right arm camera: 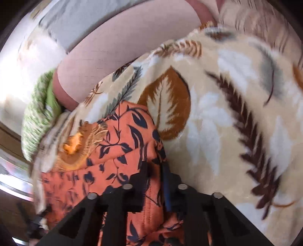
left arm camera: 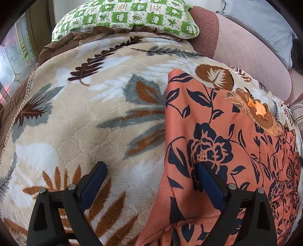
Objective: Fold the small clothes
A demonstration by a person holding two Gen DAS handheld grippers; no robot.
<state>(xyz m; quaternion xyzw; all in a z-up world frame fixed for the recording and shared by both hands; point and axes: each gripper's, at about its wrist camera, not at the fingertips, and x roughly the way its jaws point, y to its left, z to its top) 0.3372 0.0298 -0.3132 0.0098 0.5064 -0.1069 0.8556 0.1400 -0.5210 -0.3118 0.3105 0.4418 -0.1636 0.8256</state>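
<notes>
An orange garment with dark blue flowers [left arm camera: 217, 143] lies on the leaf-patterned fleece blanket [left arm camera: 94, 113], at the right of the left wrist view. My left gripper [left arm camera: 151, 168] is open; its right finger rests on the garment's left edge and its left finger is over the bare blanket. In the right wrist view my right gripper [right arm camera: 155, 170] is shut on an edge of the same garment [right arm camera: 117, 143], which runs between its fingers. That view is motion-blurred.
A green and white checked pillow [left arm camera: 125, 17] lies at the far end of the bed. Pink quilted bedding [left arm camera: 246, 49] and a grey pillow [left arm camera: 265, 24] lie at the right. A window [left arm camera: 11, 62] is at the left.
</notes>
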